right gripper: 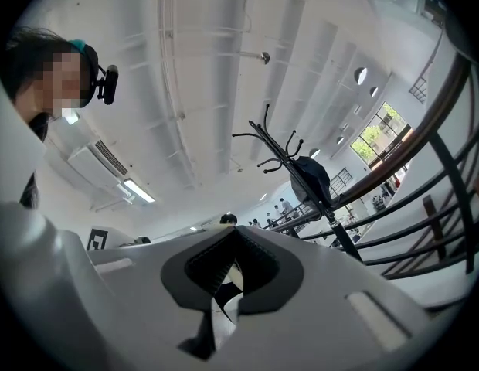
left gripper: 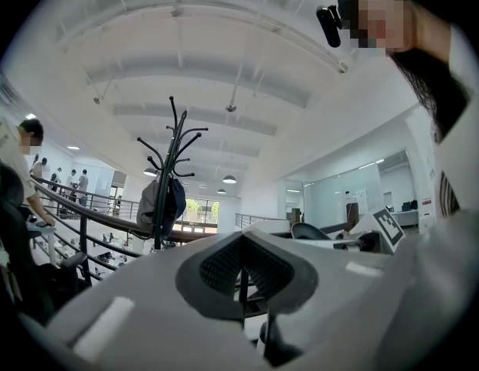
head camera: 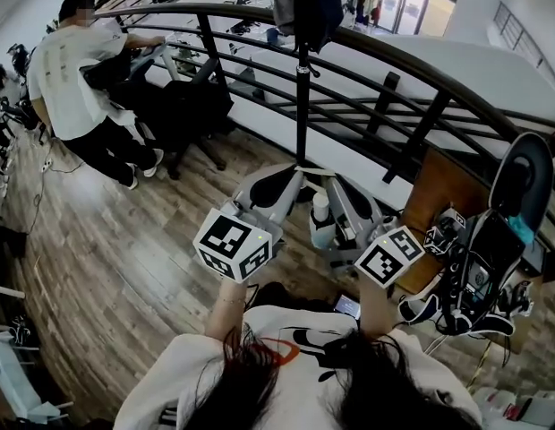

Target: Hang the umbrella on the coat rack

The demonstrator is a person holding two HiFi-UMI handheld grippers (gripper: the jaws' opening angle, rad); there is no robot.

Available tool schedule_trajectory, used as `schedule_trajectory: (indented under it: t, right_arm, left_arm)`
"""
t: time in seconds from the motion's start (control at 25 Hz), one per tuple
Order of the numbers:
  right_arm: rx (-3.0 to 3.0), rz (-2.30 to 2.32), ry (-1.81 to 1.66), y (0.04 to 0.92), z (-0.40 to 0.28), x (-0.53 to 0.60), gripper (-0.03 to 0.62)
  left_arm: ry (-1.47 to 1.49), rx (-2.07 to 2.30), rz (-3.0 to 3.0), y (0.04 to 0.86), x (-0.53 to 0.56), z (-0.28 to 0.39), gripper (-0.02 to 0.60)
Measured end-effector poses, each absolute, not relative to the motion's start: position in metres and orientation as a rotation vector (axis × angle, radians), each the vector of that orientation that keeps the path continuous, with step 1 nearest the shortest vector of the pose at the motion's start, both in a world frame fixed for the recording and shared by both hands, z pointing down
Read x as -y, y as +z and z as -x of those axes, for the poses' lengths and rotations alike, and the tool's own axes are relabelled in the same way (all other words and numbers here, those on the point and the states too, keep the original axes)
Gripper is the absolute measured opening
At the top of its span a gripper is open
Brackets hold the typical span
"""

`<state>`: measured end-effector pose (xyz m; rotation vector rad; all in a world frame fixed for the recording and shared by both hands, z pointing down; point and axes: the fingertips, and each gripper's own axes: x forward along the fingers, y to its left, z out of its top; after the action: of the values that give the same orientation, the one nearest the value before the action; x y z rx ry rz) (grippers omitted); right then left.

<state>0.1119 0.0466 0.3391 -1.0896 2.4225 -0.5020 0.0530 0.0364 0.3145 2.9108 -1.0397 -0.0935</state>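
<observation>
While both grippers sit low in the head view, close to the foot of the coat rack (head camera: pixel 302 106), the umbrella (head camera: pixel 306 9) hangs as a limp grey-and-navy bundle from the rack's upper hooks, well apart from either gripper.

Left gripper (head camera: pixel 289 177): points toward the pole's base. In its own view the jaws stand together, the dark ribbed pads (left gripper: pixel 224 265) leaving only a narrow slit. A thin dark line shows through the slit and nothing is gripped. The same view shows the rack (left gripper: pixel 166 176) off to the left, with the umbrella (left gripper: pixel 158 203) against the pole.

Right gripper (head camera: pixel 337 189): just beside the left one, and the marker cubes are near each other. In its own view the jaws are likewise drawn narrow. A white-and-dark sliver shows in the gap; cannot tell what it is. Rack (right gripper: pixel 301 168) and umbrella (right gripper: pixel 310 178) appear up and to the right.

The rack stands on a wood floor (head camera: pixel 125 258) beside a curved railing (head camera: pixel 394 70). A person (head camera: pixel 81 79) in a white shirt stands at far left.
</observation>
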Motion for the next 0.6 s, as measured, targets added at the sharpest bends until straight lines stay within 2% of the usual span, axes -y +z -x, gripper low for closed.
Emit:
schedule_trajectory:
  t: [0.6]
  right_arm:
    - [-2.398, 1.084, -0.529, 0.357, -0.13, 0.016, 0.023]
  left_arm:
    - [0.042, 1.055, -2.917, 0.334, 0.025, -0.072, 0.0]
